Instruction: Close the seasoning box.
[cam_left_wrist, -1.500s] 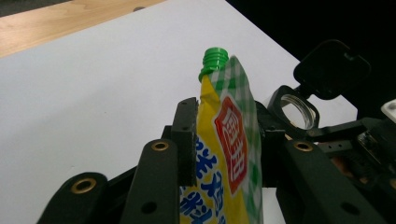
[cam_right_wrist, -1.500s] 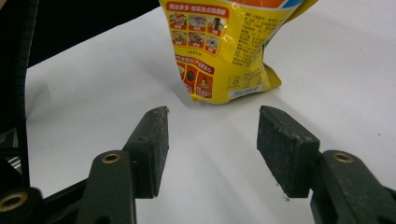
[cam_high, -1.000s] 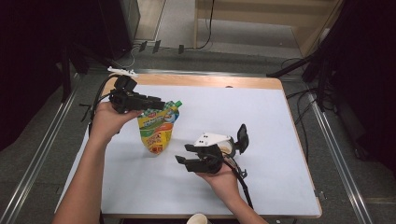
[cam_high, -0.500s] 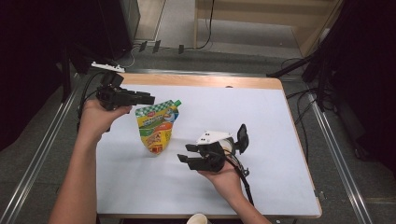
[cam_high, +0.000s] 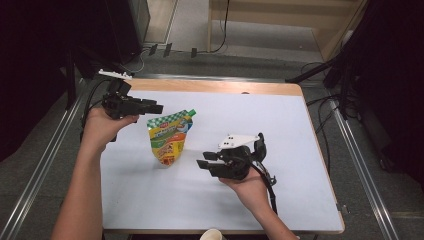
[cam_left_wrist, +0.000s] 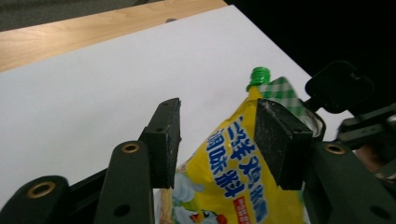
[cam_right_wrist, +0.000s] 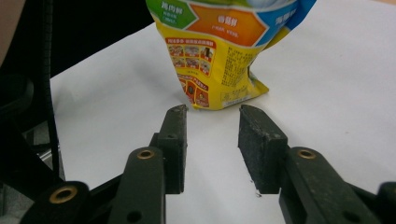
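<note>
A yellow seasoning pouch (cam_high: 170, 137) with a green cap (cam_high: 192, 112) stands on the white table (cam_high: 280, 130), left of centre. My left gripper (cam_high: 152, 107) hovers to its left, apart from it and pointing toward its top. Its jaws are open and have just been opening, with nothing between them. In the left gripper view the pouch (cam_left_wrist: 233, 177) and cap (cam_left_wrist: 259, 74) lie beyond that gripper (cam_left_wrist: 217, 107). My right gripper (cam_high: 202, 164) is to the right of the pouch's base. Its jaws are open but have just been closing on nothing, and the pouch (cam_right_wrist: 219, 56) stands just past them (cam_right_wrist: 212, 109).
A wooden strip (cam_high: 215, 86) runs along the table's far edge. Metal rails (cam_high: 45, 155) flank both sides, and cables lie on the floor behind. A pale round object (cam_high: 212, 235) sits at the near edge. The table's right half is bare white surface.
The left gripper has drawn back to the left, away from the pouch's top, with its jaws wider. The right gripper's jaws have narrowed and it has lifted slightly. The pouch has stayed put.
</note>
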